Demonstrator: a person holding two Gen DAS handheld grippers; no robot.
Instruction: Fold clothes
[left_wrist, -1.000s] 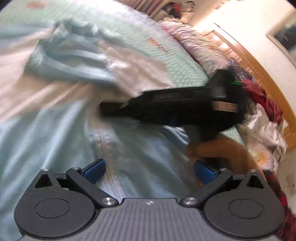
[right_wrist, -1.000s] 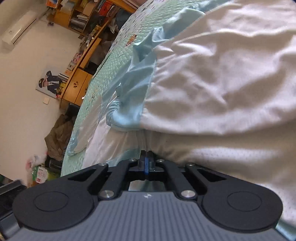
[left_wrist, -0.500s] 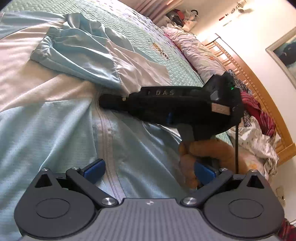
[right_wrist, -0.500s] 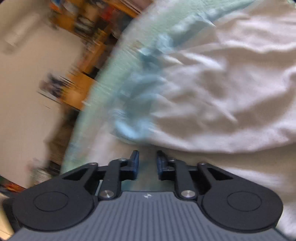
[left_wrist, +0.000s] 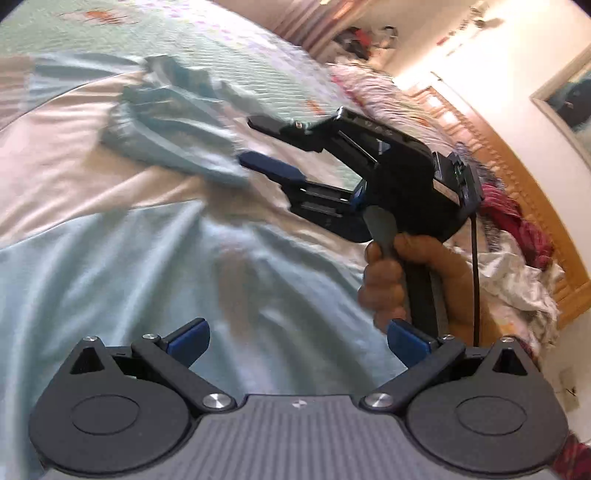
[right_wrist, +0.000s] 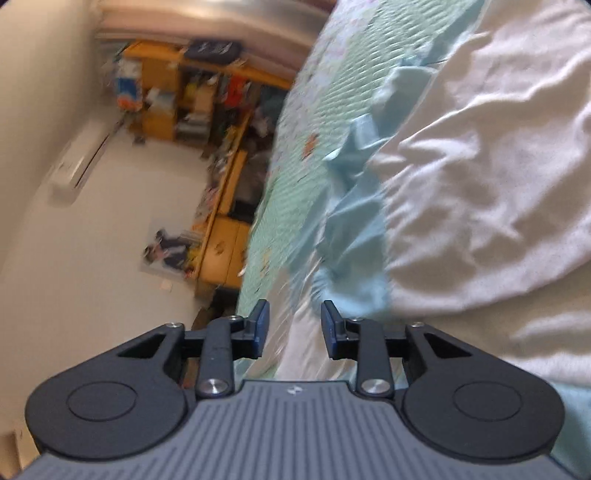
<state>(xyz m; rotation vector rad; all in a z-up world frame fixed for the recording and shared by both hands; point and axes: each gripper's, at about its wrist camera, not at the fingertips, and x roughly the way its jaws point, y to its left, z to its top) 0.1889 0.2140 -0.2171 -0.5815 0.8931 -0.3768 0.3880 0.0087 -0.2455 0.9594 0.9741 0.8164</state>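
Note:
A light blue and white garment (left_wrist: 122, 243) lies spread on the bed, its blue sleeve (left_wrist: 166, 136) folded over the white part. My left gripper (left_wrist: 295, 338) hovers open above the blue cloth, nothing between its fingers. In the left wrist view my right gripper (left_wrist: 258, 142) is lifted off the cloth, open, with a hand (left_wrist: 391, 280) on its grip. The right wrist view shows my right gripper (right_wrist: 293, 325) open and holding nothing, beside the crumpled blue sleeve (right_wrist: 354, 221) and white cloth (right_wrist: 480, 177).
A green quilted bedspread (left_wrist: 236, 62) covers the bed. A heap of other clothes (left_wrist: 517, 236) lies by the wooden headboard (left_wrist: 532, 192). Wooden shelves and cabinets (right_wrist: 207, 122) stand beyond the bed's edge, with a wall air conditioner (right_wrist: 79, 158).
My right gripper let go of the garment, opened, and lifted up off the cloth, tilting toward the room. The left gripper stayed open above the blue cloth.

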